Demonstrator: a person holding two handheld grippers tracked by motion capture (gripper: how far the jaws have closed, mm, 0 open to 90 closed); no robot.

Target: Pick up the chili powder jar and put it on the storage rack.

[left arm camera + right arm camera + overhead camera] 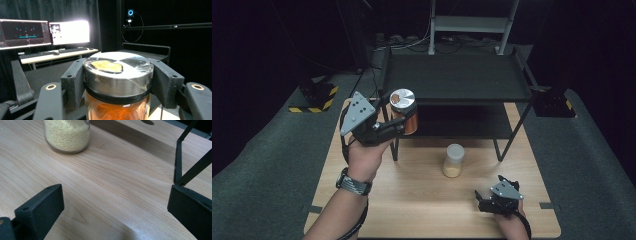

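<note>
A: Where do the cameras sit?
B: The high view looks forward and down over the whole table (422, 200). The left gripper view rides level, close behind the orange jar (117, 82).
A: And the right gripper view?
B: Low over the tabletop, sharing the yellow jar (67, 135) with the high view.

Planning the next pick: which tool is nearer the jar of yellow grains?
Right. The right tool rests just below-right of the yellow-grain jar; the left tool is raised up-left, holding the orange jar.

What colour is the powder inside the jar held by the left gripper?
Orange-brown powder, seen best in the left gripper view.
</note>
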